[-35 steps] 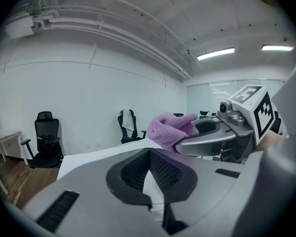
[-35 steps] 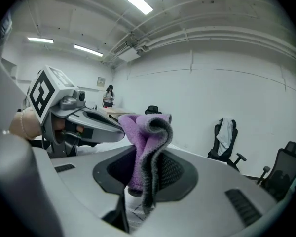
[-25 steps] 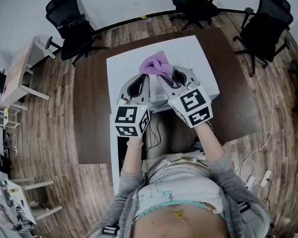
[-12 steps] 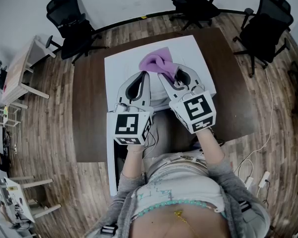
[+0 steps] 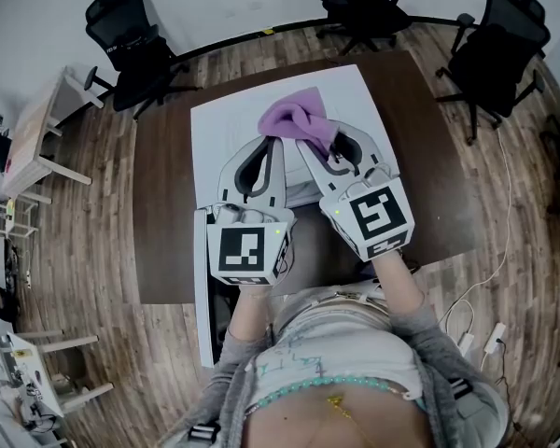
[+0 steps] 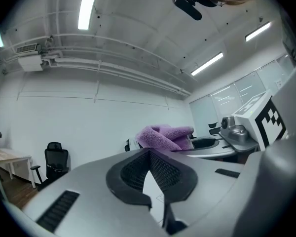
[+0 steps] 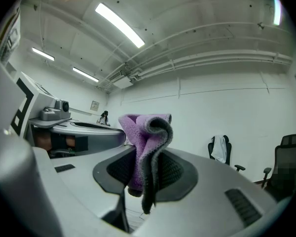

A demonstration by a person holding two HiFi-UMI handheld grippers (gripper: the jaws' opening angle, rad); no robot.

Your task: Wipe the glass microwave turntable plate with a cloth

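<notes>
1. My head view alone shows the brown table (image 5: 439, 157) and its white sheet (image 5: 224, 129) beneath both tongs; the gripper views catch only walls and ceiling
2. My left gripper (image 6: 149, 154) is closed and empty
3. My right gripper (image 7: 147, 157) clamps the purple cloth (image 7: 138, 127) over the sheet, just beside the left tips
</notes>
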